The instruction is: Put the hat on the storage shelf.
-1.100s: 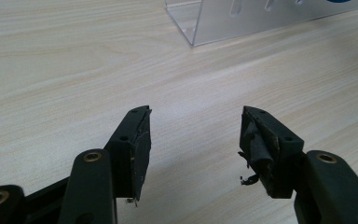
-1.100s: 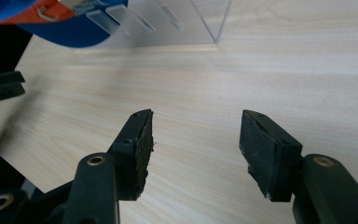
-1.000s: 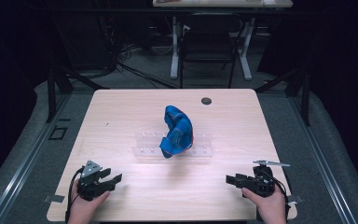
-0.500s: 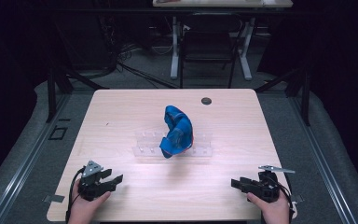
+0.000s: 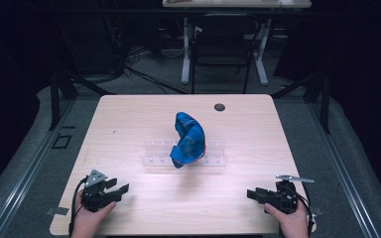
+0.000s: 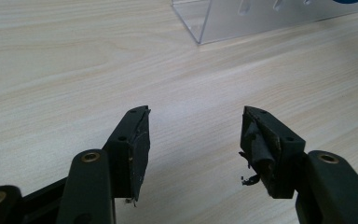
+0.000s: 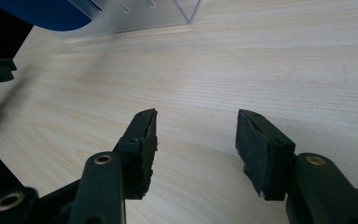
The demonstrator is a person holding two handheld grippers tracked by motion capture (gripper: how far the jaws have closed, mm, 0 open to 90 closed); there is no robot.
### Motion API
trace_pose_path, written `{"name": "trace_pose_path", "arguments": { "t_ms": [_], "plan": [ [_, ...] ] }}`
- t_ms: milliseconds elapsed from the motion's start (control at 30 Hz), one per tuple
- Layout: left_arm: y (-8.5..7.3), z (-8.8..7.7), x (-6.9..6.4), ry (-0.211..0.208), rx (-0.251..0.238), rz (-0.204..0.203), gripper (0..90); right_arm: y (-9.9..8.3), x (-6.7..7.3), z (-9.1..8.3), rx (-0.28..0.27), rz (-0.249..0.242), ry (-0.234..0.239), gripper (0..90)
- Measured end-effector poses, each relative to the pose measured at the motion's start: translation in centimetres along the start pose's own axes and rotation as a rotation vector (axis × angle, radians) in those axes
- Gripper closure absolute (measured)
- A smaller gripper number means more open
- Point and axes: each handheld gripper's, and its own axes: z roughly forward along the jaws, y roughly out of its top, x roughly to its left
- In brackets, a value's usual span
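- The left gripper rests low at the near left edge of the table, held in the person's left hand. Its fingers stand wide apart with nothing but bare wood between them. It points toward the middle of the table, which looks like a waiting pose ahead of a reach.
- In the left gripper view the clear corner of the acrylic rack stands ahead and a little to the right, well apart from the fingers.
- The rack lies across the middle of the table, long side facing the person, so both grippers can get at it.
- The blue cloth is draped over the rack at its centre, bunched and hanging down the front. It sits midway between the two grippers, touched by neither.
- A small dark round mark lies near the far edge, away from the work.
- The right gripper sits at the near right edge in the right hand, aimed left toward the rack. Its fingers have just been closing a little yet remain wide, with only table between them.
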Motion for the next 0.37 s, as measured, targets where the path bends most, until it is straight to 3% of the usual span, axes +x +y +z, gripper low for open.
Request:
{"name": "trace_pose_path", "arguments": {
  "t_ms": [67,267,333,367],
  "plan": [
    [-0.01,-0.01,0.09,0.005,0.003,-0.001,42.9,0.03,0.16,0.17,0.032,0.008,0.038,54.7],
    [0.05,-0.1,0.19,0.005,-0.005,-0.006,42.8,0.02,0.7,0.61,0.018,-0.059,0.058,57.0],
    [0.09,-0.11,0.22,0.005,-0.007,-0.005,42.6,0.02,0.74,0.61,0.012,-0.055,0.071,60.8],
    [0.11,-0.13,0.22,0.006,-0.008,-0.004,42.7,0.07,0.81,0.56,0.003,-0.031,0.154,67.1]
  ]
}}
